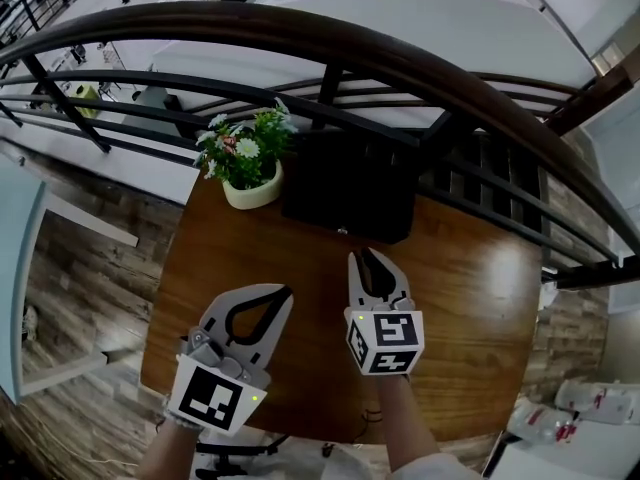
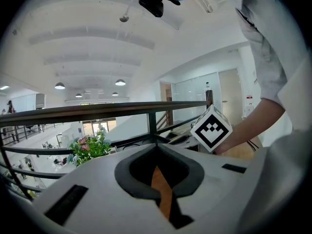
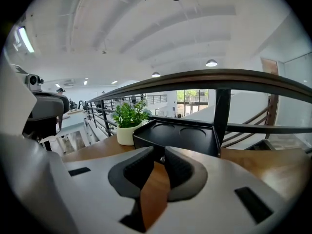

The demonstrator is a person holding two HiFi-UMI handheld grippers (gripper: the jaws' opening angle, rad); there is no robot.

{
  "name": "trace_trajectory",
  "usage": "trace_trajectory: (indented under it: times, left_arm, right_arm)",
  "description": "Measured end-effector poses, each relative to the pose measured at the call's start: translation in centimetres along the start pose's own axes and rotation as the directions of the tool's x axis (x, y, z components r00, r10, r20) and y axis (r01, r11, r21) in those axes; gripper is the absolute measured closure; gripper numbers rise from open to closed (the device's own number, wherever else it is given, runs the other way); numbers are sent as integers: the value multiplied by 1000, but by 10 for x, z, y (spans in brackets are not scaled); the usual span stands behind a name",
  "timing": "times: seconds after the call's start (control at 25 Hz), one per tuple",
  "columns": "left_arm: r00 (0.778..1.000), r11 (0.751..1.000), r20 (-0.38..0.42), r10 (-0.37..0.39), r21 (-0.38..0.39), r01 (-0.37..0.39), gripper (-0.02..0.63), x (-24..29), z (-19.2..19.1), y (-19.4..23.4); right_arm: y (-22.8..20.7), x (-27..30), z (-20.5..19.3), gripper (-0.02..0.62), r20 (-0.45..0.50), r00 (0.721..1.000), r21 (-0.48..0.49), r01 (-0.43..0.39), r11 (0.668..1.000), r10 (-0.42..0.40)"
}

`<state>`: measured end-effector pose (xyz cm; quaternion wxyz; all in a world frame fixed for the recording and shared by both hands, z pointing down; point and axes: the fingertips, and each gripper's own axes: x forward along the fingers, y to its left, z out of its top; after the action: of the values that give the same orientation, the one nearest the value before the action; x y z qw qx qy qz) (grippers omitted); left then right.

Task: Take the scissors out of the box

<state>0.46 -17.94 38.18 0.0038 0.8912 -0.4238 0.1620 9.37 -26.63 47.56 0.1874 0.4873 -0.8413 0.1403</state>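
Observation:
A black box stands shut at the far side of the round wooden table; its lid shows two round dents. No scissors are in sight. My right gripper hovers just in front of the box, pointing at its front latch. Its jaws stand a narrow slit apart with nothing between them. My left gripper hangs lower left over the table, shut and empty.
A white pot with a green flowering plant stands against the box's left side. A dark curved railing runs close behind the table, with a drop beyond. A white bench is at the left.

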Motion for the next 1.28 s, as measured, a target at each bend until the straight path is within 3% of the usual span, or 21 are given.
trace_trajectory:
  times: [0.52,0.64,1.12,1.28]
  left_arm:
    - [999,1000,-31,17,-11,-18,589,10,-18,4]
    - [999,1000,-36,27,-14,-27,589,12,-22,6]
    - [998,999,-55,40,-27,-42,589,17,-38,13]
    - [997,998,-56,45,-31,-47,589,17,-39,14]
  right_arm:
    - [-10,49,-29,534,-55,998,94,3,996,2]
    - [-12,60,-35,483,-71,997,123,5,992,4]
    - [-14,89,-51,483,-132,990,177,64,982,-40]
    - [-16,92,-54,485,-155,984,155,107,982,-82]
